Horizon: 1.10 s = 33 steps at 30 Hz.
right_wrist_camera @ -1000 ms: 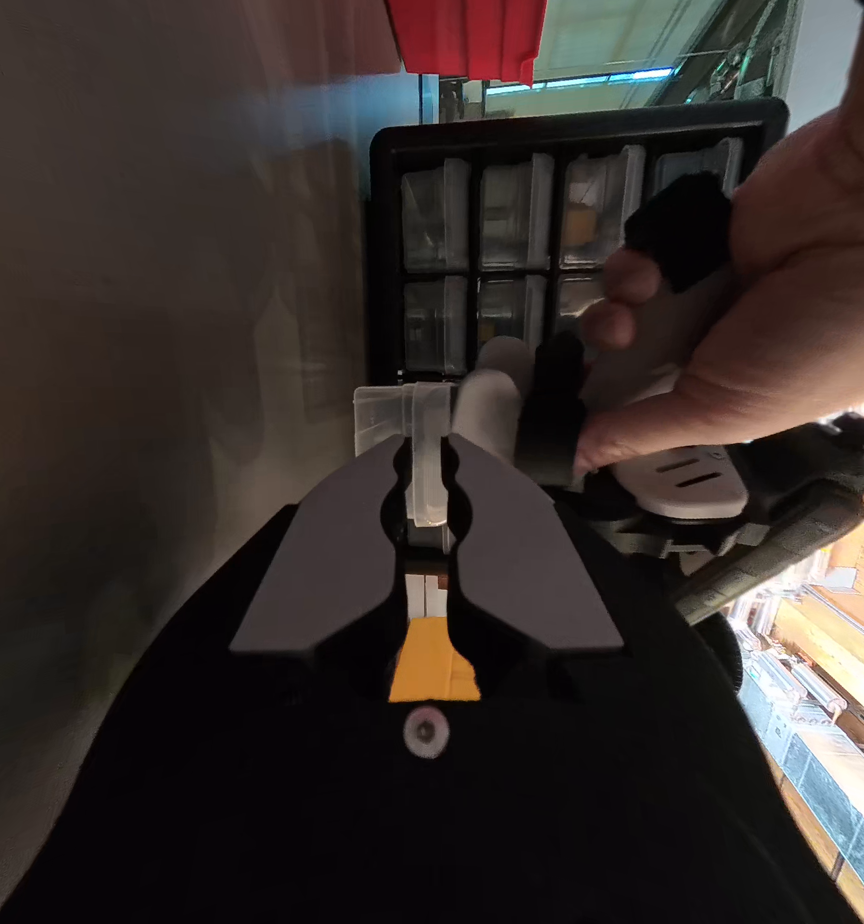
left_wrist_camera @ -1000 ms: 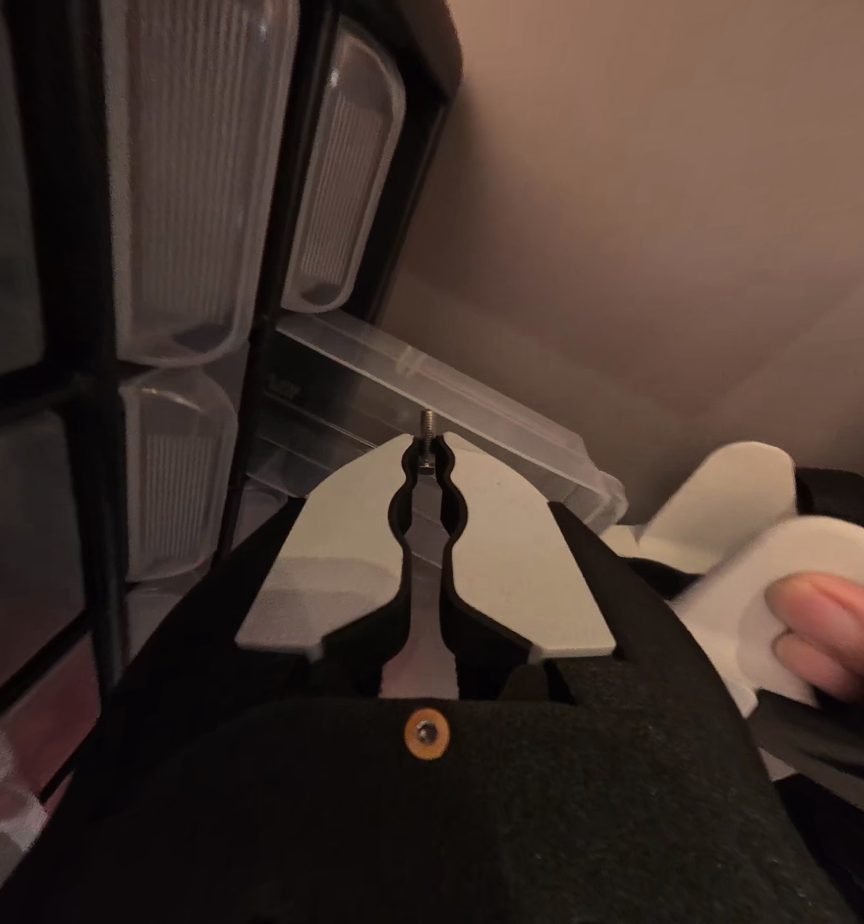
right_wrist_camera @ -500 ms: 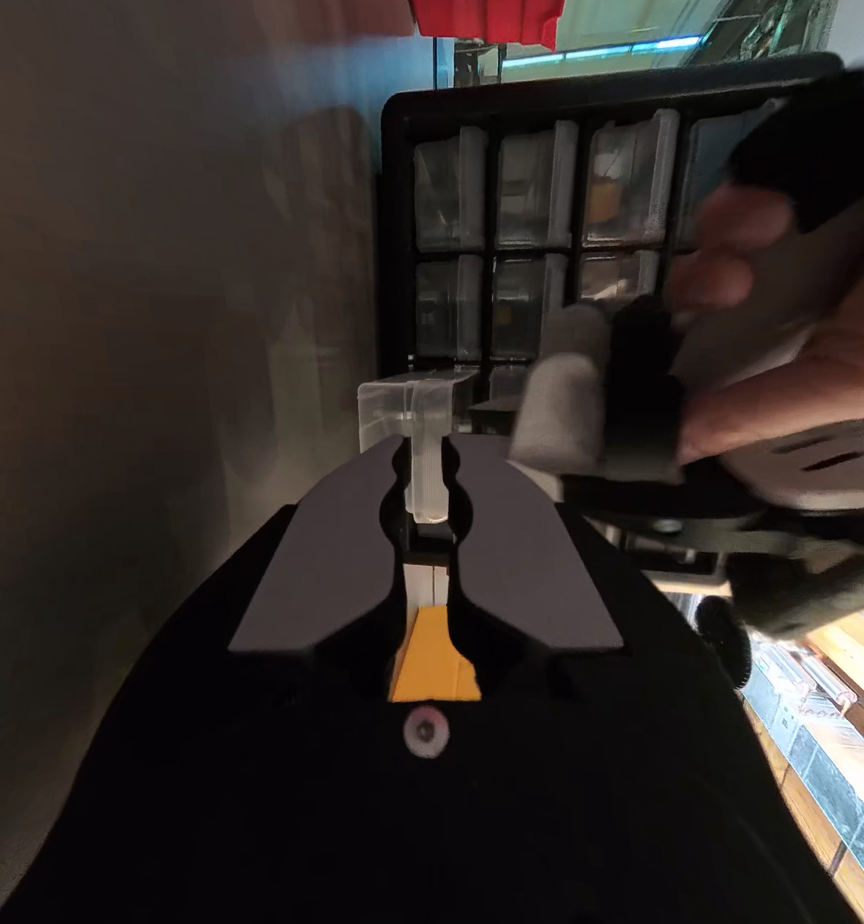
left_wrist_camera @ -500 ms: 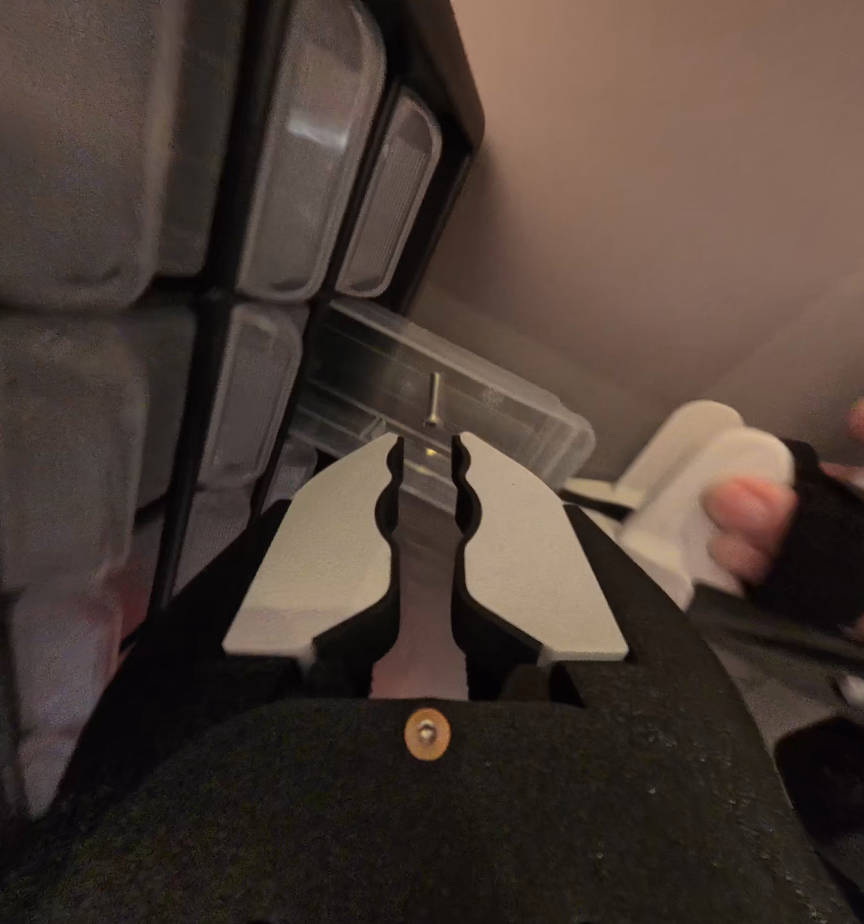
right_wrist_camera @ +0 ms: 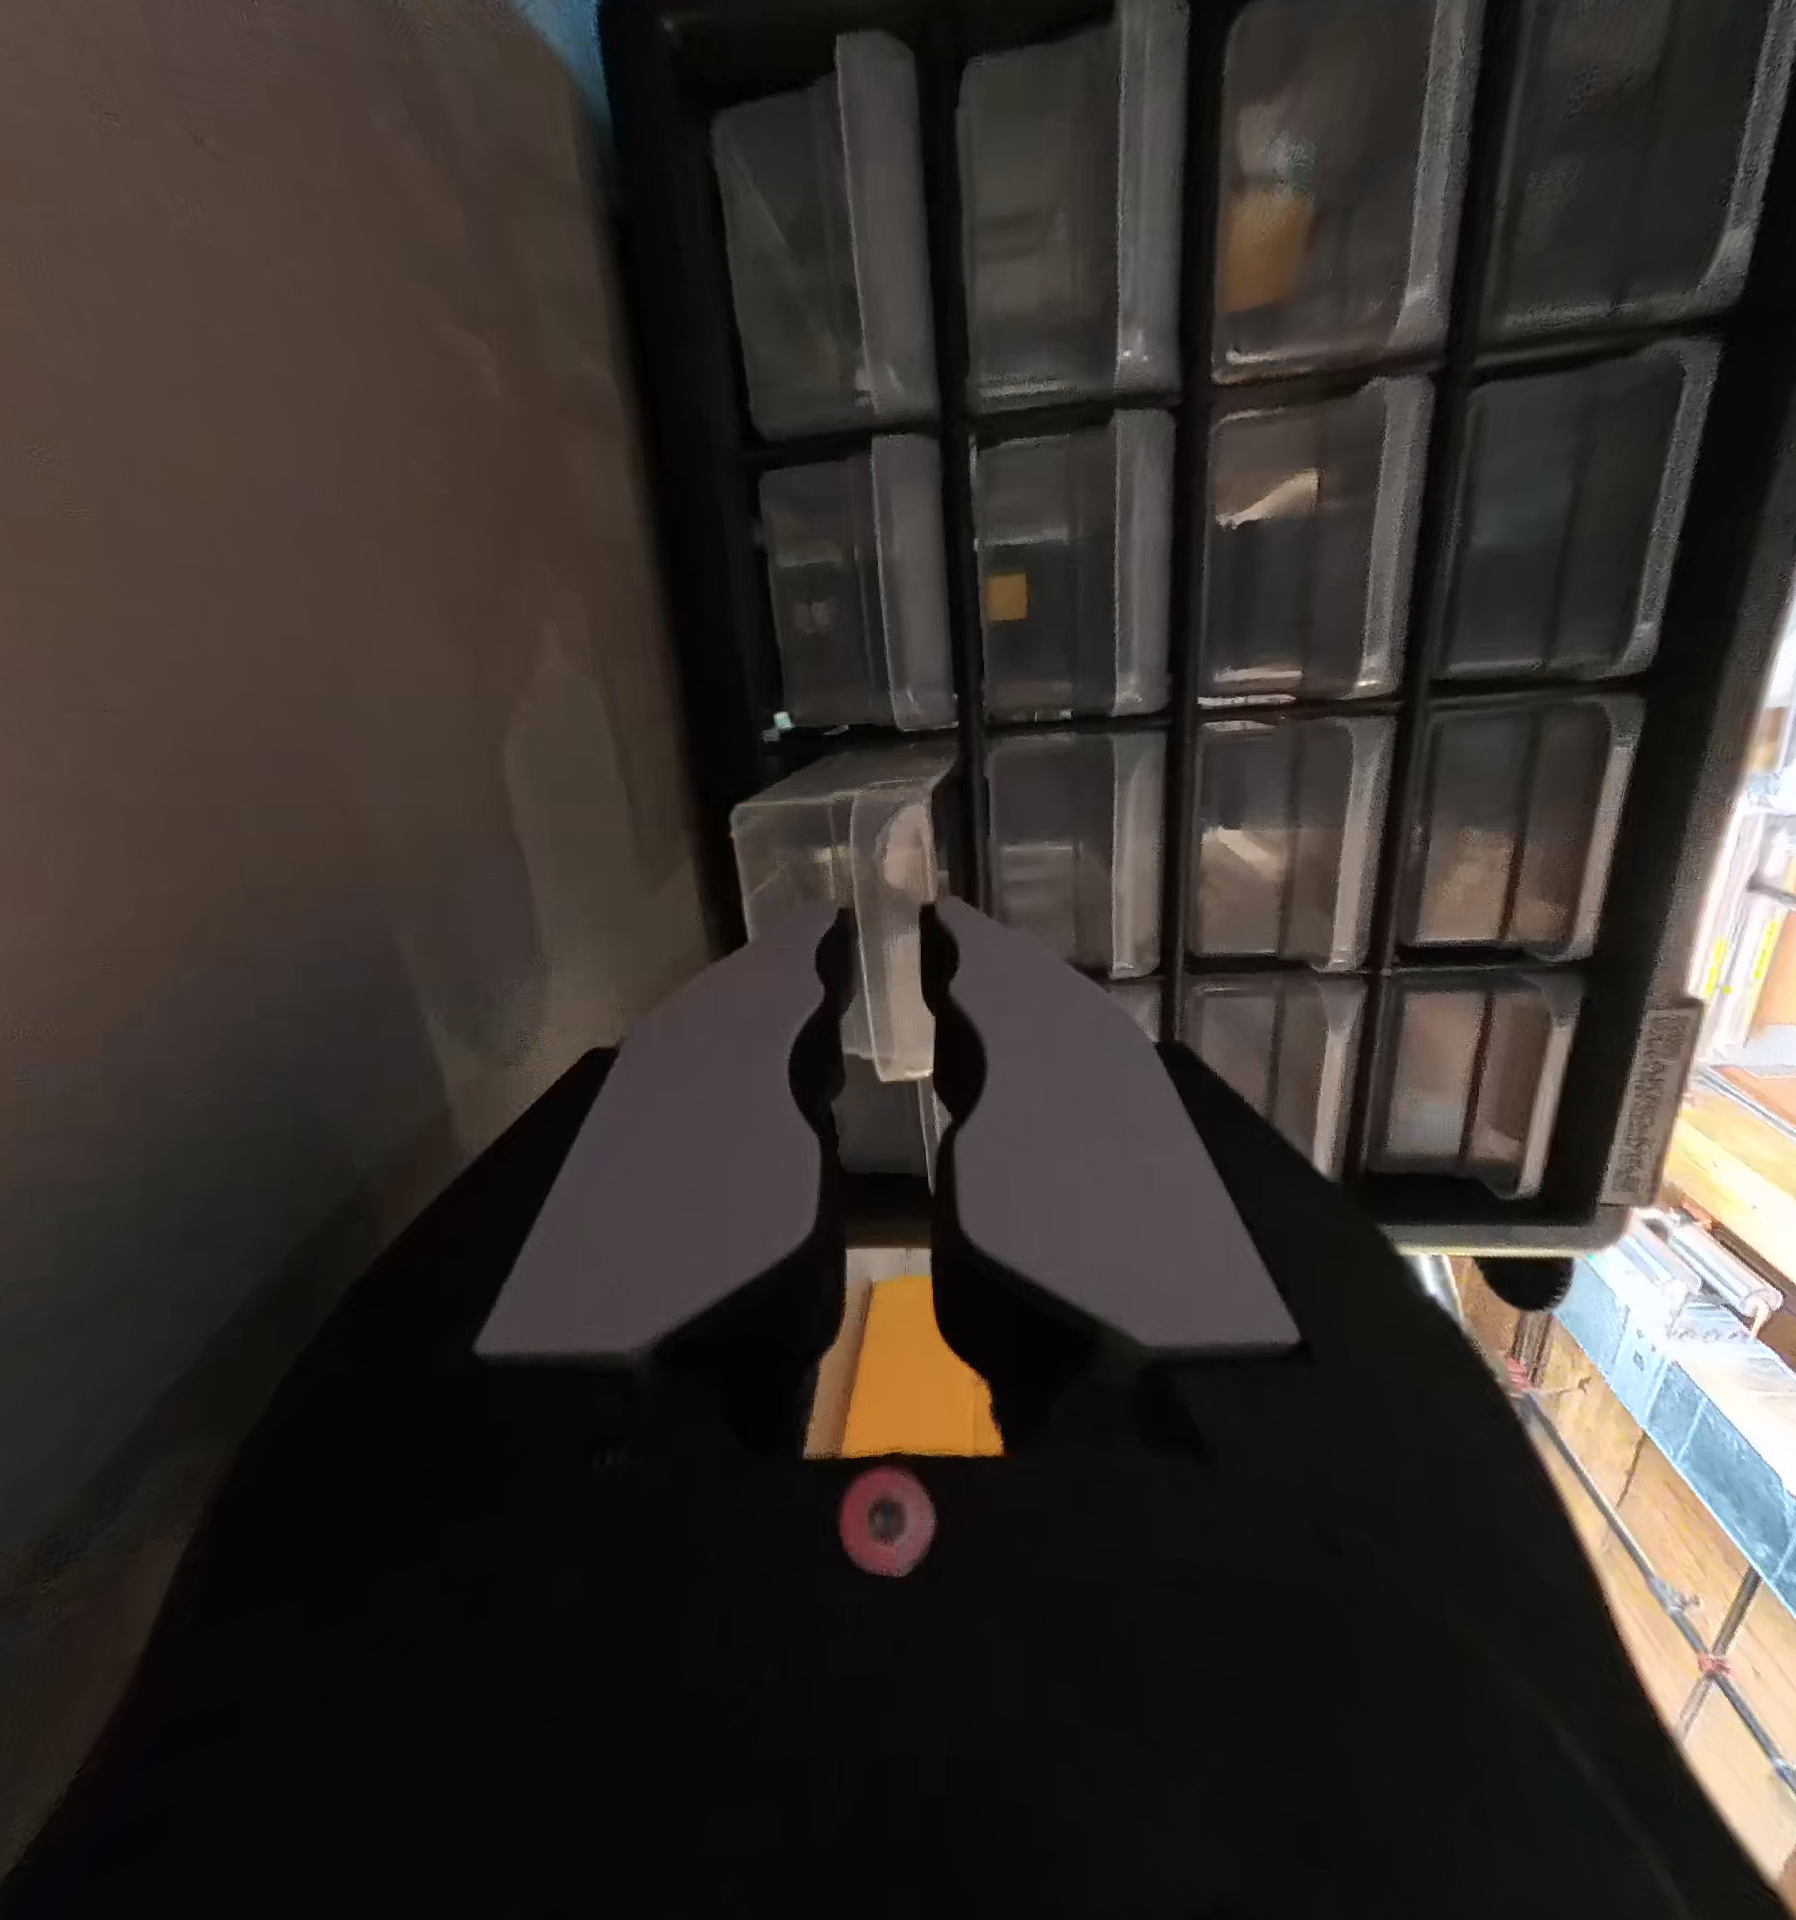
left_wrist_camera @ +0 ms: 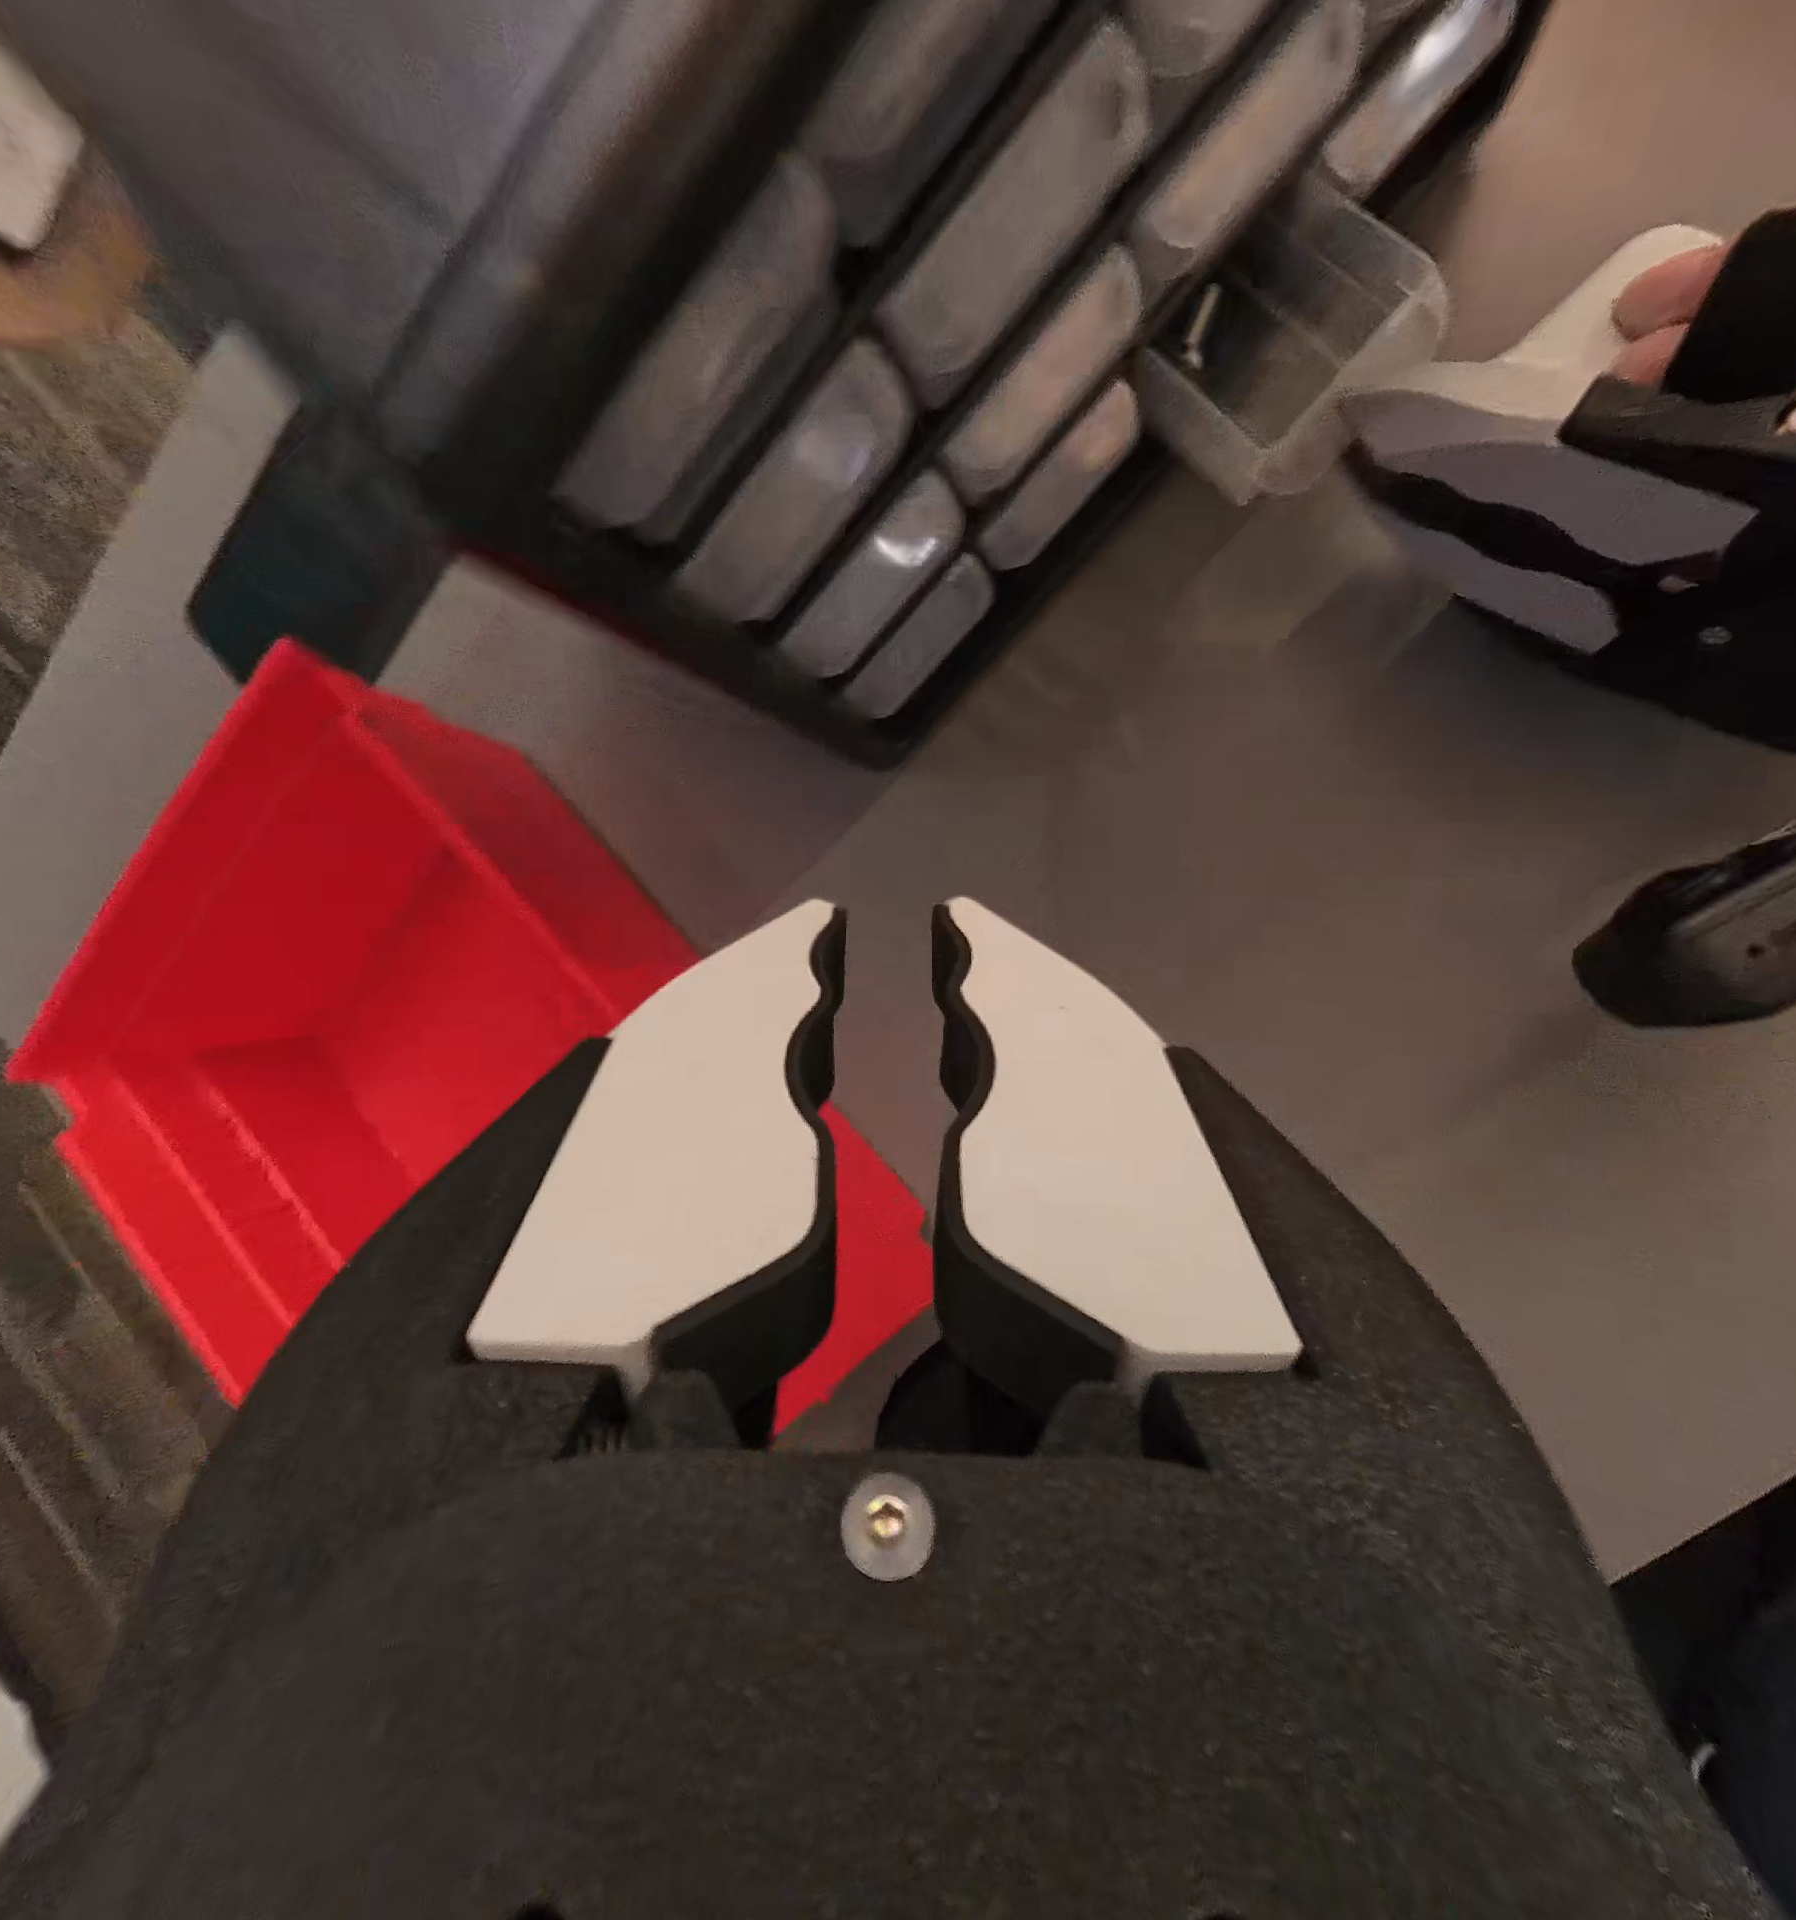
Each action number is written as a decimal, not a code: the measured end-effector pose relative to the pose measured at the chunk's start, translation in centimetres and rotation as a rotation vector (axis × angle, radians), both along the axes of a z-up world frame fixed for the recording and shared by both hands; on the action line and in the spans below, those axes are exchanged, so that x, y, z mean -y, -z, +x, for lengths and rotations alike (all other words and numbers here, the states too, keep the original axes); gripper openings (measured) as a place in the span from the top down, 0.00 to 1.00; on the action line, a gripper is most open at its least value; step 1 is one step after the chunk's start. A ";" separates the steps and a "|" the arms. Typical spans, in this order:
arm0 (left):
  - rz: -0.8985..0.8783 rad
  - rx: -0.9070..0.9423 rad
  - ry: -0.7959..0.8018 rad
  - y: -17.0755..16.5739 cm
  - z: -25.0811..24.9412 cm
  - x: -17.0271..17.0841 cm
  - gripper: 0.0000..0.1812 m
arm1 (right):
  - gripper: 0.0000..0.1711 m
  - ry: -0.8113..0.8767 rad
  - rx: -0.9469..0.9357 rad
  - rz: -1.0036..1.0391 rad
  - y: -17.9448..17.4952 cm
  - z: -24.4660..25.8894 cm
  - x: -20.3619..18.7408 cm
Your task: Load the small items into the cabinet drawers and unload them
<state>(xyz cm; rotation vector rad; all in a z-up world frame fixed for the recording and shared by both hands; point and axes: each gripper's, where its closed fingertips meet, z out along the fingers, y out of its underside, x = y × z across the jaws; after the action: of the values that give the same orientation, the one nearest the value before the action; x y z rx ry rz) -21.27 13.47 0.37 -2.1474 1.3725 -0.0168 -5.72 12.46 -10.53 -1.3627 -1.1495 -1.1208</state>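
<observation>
Your left gripper [left_wrist_camera: 885, 920] hangs released over the smooth grey counter [left_wrist_camera: 1289, 935], its pale scalloped fingers [left_wrist_camera: 686, 1132] parted and empty, above a glossy red bin [left_wrist_camera: 281, 935]. Your right gripper [right_wrist_camera: 886, 914] clasps the clear plastic tab of a pulled-out drawer [right_wrist_camera: 832, 862] in the black cabinet [right_wrist_camera: 1704, 727]. A small metal screw [left_wrist_camera: 1200, 324] lies inside that drawer.

A clear plastic drawer [left_wrist_camera: 1289, 353] stands pulled out of the black cabinet [right_wrist_camera: 1289, 623], a small screw [left_wrist_camera: 1200, 327] inside it.
</observation>
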 end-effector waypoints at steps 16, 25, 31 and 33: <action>0.098 0.214 -0.226 -4.0 -11.0 -3.7 0.85 | 0.84 0.048 0.023 0.010 0.6 0.9 -4.3; 0.069 0.152 -0.312 -2.0 -14.3 -6.5 0.82 | 0.83 -0.003 -0.050 0.163 -3.3 1.8 -1.1; 0.071 0.078 -0.484 -0.9 -18.7 -8.9 0.82 | 0.84 0.190 -0.042 0.255 -5.2 7.0 -1.7; 0.018 0.098 -0.455 -0.4 -18.5 -8.4 0.82 | 0.86 0.207 -0.049 0.234 -4.8 7.9 -1.7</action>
<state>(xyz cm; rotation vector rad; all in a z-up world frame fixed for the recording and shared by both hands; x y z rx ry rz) -39.74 21.82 0.75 -2.3614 0.8030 0.0663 2.18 14.21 -5.70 -1.3381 -0.8265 -1.3182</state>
